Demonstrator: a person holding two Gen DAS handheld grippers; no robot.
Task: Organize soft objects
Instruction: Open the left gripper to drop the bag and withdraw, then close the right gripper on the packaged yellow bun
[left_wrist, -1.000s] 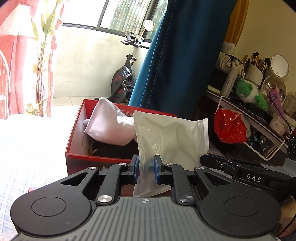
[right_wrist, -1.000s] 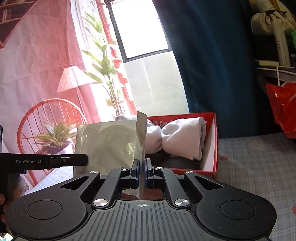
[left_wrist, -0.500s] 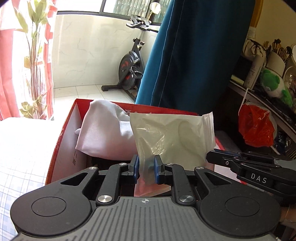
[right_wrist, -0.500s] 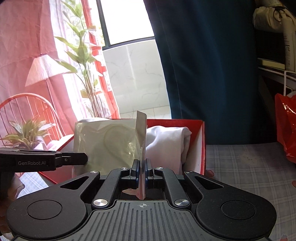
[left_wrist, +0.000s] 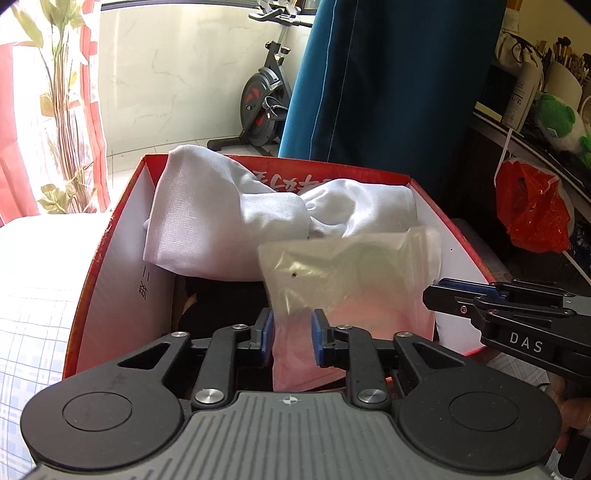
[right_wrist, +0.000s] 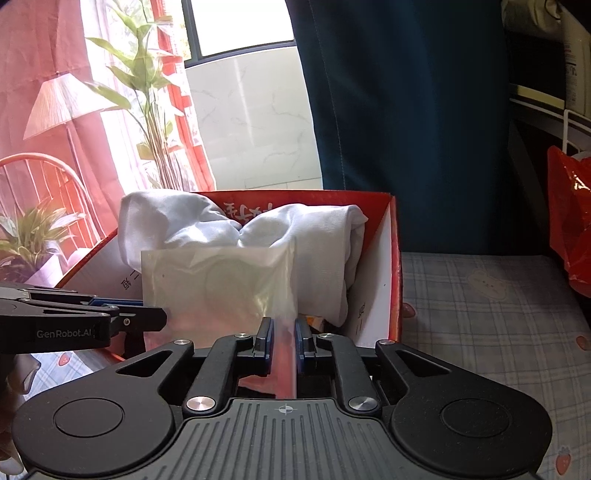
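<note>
A bed covered in a pale checked sheet (right_wrist: 491, 314) printed with small strawberries and a bunny carries a red cardboard box (right_wrist: 393, 280); the box stands open-topped on it. To the box's right the sheet lies bare.

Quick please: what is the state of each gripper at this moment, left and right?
Left gripper: jaws opening, the clear plastic bag between them, pads off it.
Right gripper: jaws opening, the bag's edge between them, released over the red box.
</note>
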